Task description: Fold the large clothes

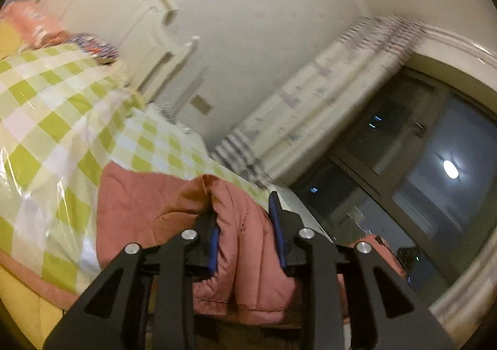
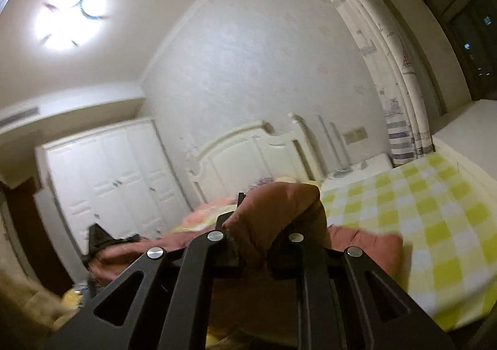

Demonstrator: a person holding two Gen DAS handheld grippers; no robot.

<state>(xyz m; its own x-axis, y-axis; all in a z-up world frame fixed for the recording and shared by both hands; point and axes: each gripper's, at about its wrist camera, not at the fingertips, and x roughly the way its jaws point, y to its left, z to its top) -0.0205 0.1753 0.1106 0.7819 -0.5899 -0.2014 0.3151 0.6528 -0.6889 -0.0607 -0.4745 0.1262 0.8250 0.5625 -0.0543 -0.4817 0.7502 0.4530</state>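
Observation:
A puffy, quilted pink jacket (image 1: 146,204) lies partly on the bed's green-and-white checked cover (image 1: 46,120). My left gripper (image 1: 245,225) is shut on a thick fold of that jacket, the padded cloth bulging between its blue pads (image 1: 213,244). In the right wrist view my right gripper (image 2: 264,219) is shut on another bunched part of the pink jacket (image 2: 279,210), which hides its fingertips. The rest of the jacket (image 2: 366,244) trails down onto the checked cover (image 2: 428,225). Both grippers are lifted off the bed.
A white headboard (image 2: 248,157) and a white wardrobe (image 2: 108,179) stand behind the bed. Patterned curtains (image 1: 326,95) hang beside a dark window (image 1: 419,170). Orange bedding (image 1: 34,24) lies near the headboard. A ceiling lamp (image 2: 70,19) glares overhead.

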